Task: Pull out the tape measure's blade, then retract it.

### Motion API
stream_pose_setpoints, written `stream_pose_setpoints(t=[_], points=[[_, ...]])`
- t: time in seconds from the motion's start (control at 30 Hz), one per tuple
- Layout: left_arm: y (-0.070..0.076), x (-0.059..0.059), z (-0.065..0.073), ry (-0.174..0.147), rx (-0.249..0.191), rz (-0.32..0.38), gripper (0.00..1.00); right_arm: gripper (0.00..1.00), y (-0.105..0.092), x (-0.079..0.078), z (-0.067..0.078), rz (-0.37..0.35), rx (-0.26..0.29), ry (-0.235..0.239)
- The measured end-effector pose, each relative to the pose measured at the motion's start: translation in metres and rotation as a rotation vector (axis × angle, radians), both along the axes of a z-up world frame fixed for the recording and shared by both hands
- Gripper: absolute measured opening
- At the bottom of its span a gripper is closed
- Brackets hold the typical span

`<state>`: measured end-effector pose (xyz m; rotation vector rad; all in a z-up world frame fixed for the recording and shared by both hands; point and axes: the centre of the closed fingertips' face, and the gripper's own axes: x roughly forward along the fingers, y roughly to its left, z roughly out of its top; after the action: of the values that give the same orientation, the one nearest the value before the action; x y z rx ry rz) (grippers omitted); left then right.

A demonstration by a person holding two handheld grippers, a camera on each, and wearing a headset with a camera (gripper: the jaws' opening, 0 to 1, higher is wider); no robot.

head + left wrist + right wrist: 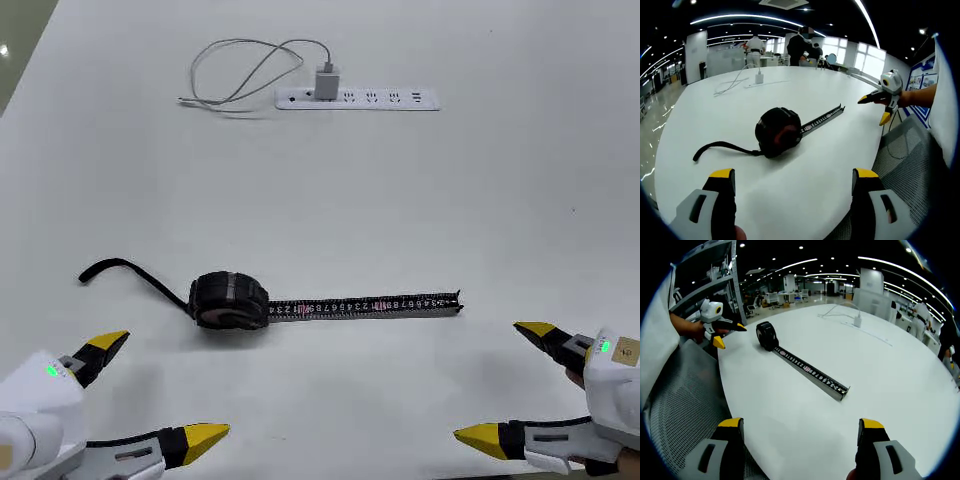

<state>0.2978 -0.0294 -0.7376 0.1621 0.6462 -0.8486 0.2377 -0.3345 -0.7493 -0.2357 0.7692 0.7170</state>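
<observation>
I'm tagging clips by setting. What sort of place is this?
Probably a big open-plan office or lab: a large white table, long ceiling strip lights, metal shelving, and people standing in the background.

Noted bare tabletop (400,200) nearside and farside of tape measure (230,300). Blade (365,306) out to the right, strap (125,268) trailing left: low barrier across mid-table. Power strip (357,98), charger (328,80) and cable (252,72) far back, well apart.

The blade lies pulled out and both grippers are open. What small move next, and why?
Probably bring the left gripper forward onto the case: the blade is out, nothing is held, and the case lies nearest that gripper.
</observation>
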Motion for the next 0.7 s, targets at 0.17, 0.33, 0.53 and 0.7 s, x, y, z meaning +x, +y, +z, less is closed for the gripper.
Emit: stream_pose_setpoints(t=[0.17, 0.33, 0.53, 0.7], points=[[-0.009, 0.007, 0.001, 0.001, -0.007, 0.019, 0.95, 0.93, -0.001, 0.002, -0.001, 0.003, -0.001, 0.002], [-0.018, 0.014, 0.003, 0.004, -0.014, 0.034, 0.94, 0.93, -0.002, 0.005, -0.001, 0.007, -0.005, 0.0], [-0.029, 0.02, 0.002, 0.014, -0.029, 0.043, 0.94, 0.92, -0.004, 0.007, -0.001, 0.007, -0.004, -0.001], [-0.038, 0.027, 0.001, 0.016, -0.036, 0.059, 0.93, 0.92, -0.006, 0.009, -0.002, 0.0, 0.001, -0.001]])
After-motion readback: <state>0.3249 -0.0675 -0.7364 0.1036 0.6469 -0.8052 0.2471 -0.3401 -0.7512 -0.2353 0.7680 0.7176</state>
